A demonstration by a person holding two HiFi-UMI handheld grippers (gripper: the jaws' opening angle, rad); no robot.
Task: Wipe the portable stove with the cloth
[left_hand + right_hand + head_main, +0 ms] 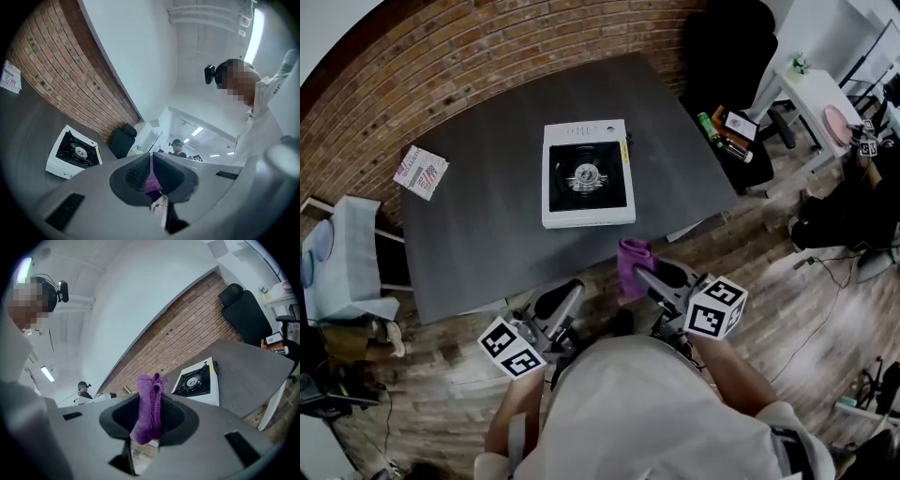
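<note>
The white portable stove with its black burner top sits in the middle of the dark grey table; it also shows in the left gripper view and the right gripper view. My right gripper hovers off the table's near edge, shut on a purple cloth that stands up folded between the jaws. To its left, lower down, my left gripper is held shut, off the table as well. A sliver of purple cloth shows in the slit of that gripper's jaws.
A small printed packet lies near the table's far left corner. A black chair with bottles stands at the right, a white side table beyond it. A pale blue stand sits left of the table. Brick wall behind.
</note>
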